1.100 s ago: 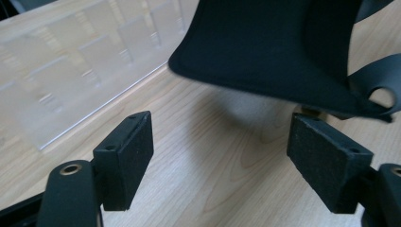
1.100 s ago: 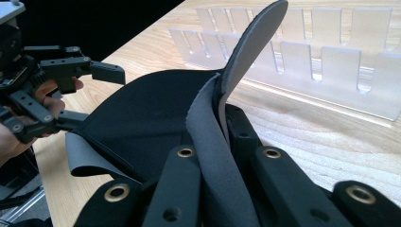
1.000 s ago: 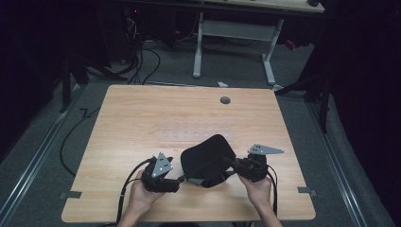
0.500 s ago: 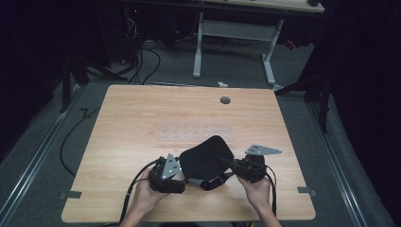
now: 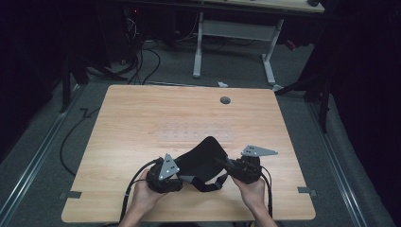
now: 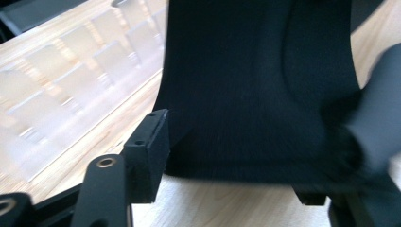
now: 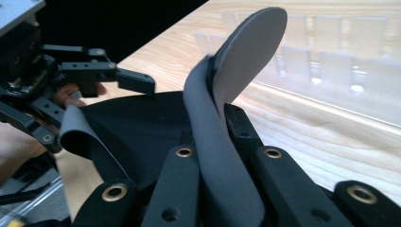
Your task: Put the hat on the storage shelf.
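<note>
pinching a grey strap [image 7: 222,156] tight between its jaws, the right gripper [image 5: 226,166] has its end of the black pad [image 5: 201,158] well in hand; in its own view the strap runs up between the two jaws to a grey oval tab [image 7: 250,52] that sticks up past them. the left gripper [image 5: 181,178] is not so far along. its jaws have just been closing, and in its own view the pad's near edge lies between them, yet one jaw pad [image 6: 149,151] looks to stand a little off the fabric, so i judge that side not yet gripped. i'd say the grasp is half made: one end secured, the other about to be, and any lifting or folding is yet to come.

the pad sits on the table [image 5: 137,118] near the front edge, between the two grippers, partly raised and curled, with a strap loop hanging toward the person. a clear tray [image 5: 196,132] lies flat just beyond it. past that the tabletop is bare out to a small round grommet [image 5: 225,100] near the far edge, so there's plenty of room forward and to either side, little toward the person.
</note>
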